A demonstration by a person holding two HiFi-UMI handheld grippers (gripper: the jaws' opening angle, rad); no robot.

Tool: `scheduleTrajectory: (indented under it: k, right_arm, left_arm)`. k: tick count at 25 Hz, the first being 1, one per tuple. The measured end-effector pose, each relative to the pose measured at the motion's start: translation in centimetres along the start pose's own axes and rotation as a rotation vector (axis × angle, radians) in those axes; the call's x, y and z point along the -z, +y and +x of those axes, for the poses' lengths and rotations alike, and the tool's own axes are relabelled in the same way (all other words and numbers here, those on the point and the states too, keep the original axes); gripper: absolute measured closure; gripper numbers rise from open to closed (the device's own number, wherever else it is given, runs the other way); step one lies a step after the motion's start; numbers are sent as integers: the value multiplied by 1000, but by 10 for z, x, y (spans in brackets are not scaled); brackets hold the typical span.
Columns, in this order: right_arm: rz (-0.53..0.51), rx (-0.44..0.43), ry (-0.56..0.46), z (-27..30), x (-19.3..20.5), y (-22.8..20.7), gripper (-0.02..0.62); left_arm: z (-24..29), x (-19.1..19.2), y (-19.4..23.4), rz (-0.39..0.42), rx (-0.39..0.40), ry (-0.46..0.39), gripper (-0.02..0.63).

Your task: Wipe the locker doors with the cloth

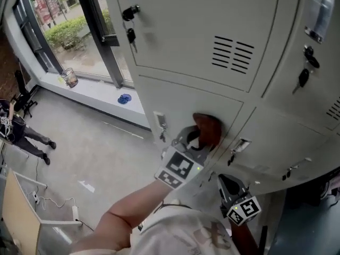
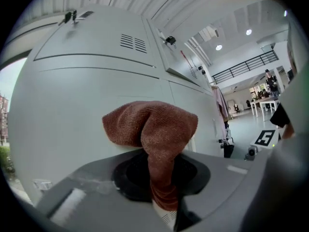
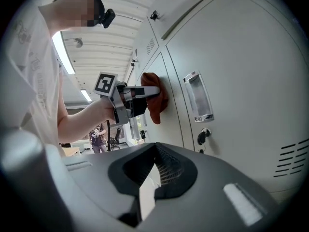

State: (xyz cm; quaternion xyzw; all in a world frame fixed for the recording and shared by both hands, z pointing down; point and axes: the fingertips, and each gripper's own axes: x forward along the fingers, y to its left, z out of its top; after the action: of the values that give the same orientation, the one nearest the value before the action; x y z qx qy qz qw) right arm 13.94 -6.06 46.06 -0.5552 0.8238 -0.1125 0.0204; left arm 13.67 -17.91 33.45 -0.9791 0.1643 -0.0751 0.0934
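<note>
Mid-wipe: your left claw (image 1: 197,138) pinches the brown cloth (image 1: 209,126) against a lower locker door (image 1: 175,97). Your right claw (image 1: 227,186) hangs pressed together, empty. Next, sweep the cloth across the panel, likely keeping contact.

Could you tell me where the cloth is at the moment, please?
The cloth sits at the centre of the head view, pinched in the left tool and pressed against the locker door just below the vented door.

Rust-brown, finely ribbed cloth (image 1: 206,129), bunched into a soft folded wad and pressed against a pale grey metal locker door (image 1: 178,97), closed, just below the seam under a vented upper door (image 1: 186,25).
</note>
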Motion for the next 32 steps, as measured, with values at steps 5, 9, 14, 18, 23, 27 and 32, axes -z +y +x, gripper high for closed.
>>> scheduleTrajectory:
  k: [5,9,14,18,23,27,32]
  right_arm:
    - [-12,-45,6,26,-2,9,588]
    - [-24,-75,13,44,-1,22,588]
    - [-38,-93,11,63,-1,35,588]
    - [-32,-102,14,77,6,45,588]
    - [-25,-108,20,90,10,53,588]
    - [-19,-106,24,98,12,56,588]
    - [-40,-98,38,102,17,58,588]
  left_arm:
    - [-19,4,33,-39,-41,-9,528]
    - [-36,12,54,-81,-52,-20,528]
    - [-58,19,85,-112,-79,-33,528]
    - [-70,27,103,-140,-90,-33,528]
    - [-86,35,124,-219,-100,-52,528]
    - [-101,33,141,-281,-98,-71,528]
    - [-121,24,166,-236,-164,-68,526]
